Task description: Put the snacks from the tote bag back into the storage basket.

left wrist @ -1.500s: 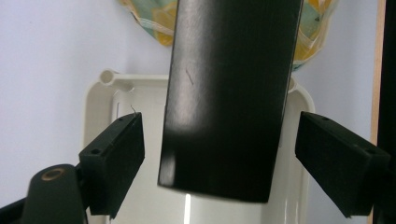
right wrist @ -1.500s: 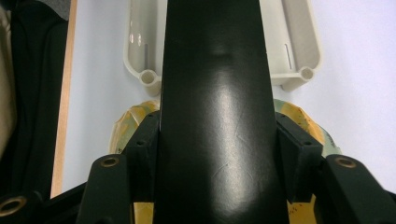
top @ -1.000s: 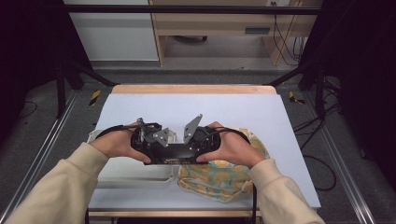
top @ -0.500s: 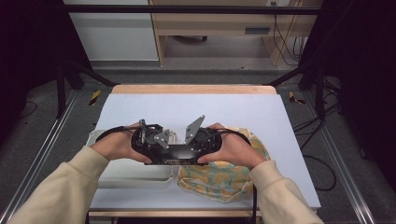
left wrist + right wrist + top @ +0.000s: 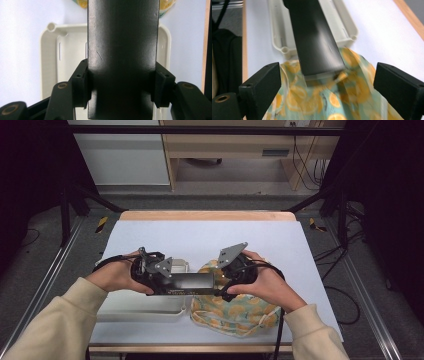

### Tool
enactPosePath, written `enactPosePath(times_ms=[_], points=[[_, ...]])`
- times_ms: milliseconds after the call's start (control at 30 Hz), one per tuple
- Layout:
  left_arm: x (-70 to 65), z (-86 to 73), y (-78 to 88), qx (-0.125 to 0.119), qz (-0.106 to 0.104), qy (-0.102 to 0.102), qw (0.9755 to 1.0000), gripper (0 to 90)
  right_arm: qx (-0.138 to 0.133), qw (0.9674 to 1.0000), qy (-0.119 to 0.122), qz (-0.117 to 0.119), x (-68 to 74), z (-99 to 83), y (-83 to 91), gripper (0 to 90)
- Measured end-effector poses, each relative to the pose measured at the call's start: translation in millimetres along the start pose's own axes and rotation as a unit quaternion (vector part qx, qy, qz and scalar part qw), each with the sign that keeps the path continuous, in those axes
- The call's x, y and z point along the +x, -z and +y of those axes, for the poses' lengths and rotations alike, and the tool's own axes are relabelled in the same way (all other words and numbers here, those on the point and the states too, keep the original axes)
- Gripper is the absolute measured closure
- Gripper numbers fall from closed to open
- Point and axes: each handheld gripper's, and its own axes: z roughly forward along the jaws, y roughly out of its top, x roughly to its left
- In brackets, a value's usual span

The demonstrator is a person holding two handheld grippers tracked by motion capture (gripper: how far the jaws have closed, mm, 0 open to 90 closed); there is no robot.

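You had the black box (image 5: 192, 283) clamped at one end in your left gripper (image 5: 120, 87) above the white tray (image 5: 140, 312), your right gripper (image 5: 327, 82) just opened off it; better to steady it before lowering.

Table (image 5: 210, 237) with tray (image 5: 140, 312), pouch (image 5: 235, 312)

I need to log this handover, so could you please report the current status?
Left hand-held gripper clamped on flat black rectangular box. Right hand-held gripper jaws just opened, clear of it. Cream plastic tray and lemon-print fabric pouch below.
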Motion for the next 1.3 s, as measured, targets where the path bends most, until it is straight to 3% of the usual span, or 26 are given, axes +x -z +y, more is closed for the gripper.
enactPosePath(times_ms=[333,533,700,933,1067,1300], points=[[1.7,-11.7,8.9,-0.008,0.010,0.005,0.9999,43.3,-0.010,0.9976,-0.054,-0.042,-9.7,-24.4,9.3,7.0],[1.9,-16.1,15.6,-0.017,0.012,0.009,0.9997,43.3,-0.020,0.9923,-0.095,-0.077,-15.2,-32.0,13.2,7.2],[3.2,-20.6,22.2,-0.022,0.020,0.014,0.9995,43.3,-0.024,0.9884,-0.119,-0.091,-18.8,-39.1,16.5,7.1],[4.6,-27.2,29.2,-0.022,0.029,0.020,0.9991,43.3,-0.040,0.9767,-0.166,-0.130,-20.4,-54.2,21.9,7.6],[4.5,-32.2,32.8,-0.030,0.034,0.025,0.9987,43.3,-0.049,0.9710,-0.179,-0.150,-17.4,-61.7,27.4,7.8],[3.4,-41.9,38.1,-0.025,0.041,0.028,0.9984,43.3,-0.058,0.9552,-0.211,-0.199,-6.9,-81.4,41.6,8.3]])
